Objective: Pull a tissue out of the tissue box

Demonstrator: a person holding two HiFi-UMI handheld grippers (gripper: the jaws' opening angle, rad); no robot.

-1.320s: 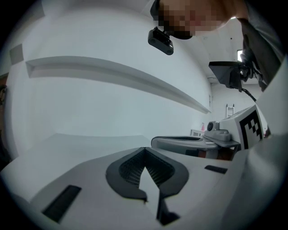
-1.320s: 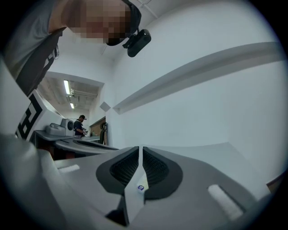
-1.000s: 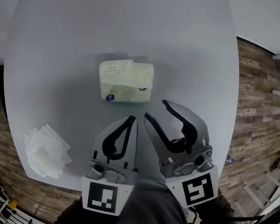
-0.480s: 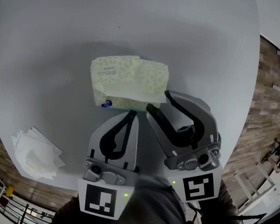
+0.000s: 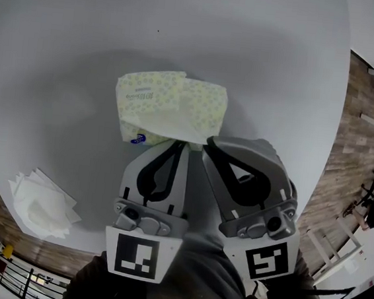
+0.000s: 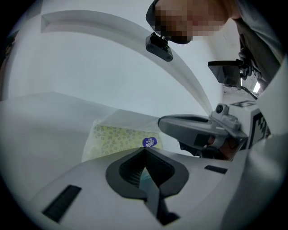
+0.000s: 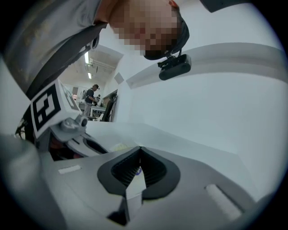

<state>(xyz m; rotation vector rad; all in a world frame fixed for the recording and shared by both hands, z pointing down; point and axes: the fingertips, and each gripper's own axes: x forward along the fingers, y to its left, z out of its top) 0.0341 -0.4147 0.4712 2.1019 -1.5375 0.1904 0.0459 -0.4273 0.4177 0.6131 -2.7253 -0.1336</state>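
Tissue pack, look: a soft wrapped tissue pack (image 5: 170, 105), pale yellow-green with a small ring pattern. The wrapper is rumpled on top. A round blue sticker (image 5: 139, 138) sits on the near side, toward the left end.

Tissue pack, place: it lies flat near the middle of the round pale grey surface (image 5: 85, 42), just ahead of both claws. In the left gripper view the pack (image 6: 118, 137) lies directly beyond the tips, with the sticker (image 6: 150, 143) just above them.

Left claw: the left claw (image 5: 180, 145) is pressed together, its pads meeting in a point (image 6: 145, 151). The tips sit at the near edge of the pack, close to the sticker. Whether they touch the wrapper cannot be told.

Right claw: the right claw (image 5: 208, 143) has just been closing and now stands pressed together, tip against tip (image 7: 140, 149). In the head view the tips lie at the pack's near right corner. A thin pale sliver shows in the slit between the pads. It could be a caught edge of wrapper or tissue, or only what lies beyond — this cannot be told.

Claws, relation: side by side and close together, both tips converging on the pack's near edge.

Other items: a heap of loose tissues (image 5: 39, 198) lies at the near left edge of the surface, well apart from the pack.
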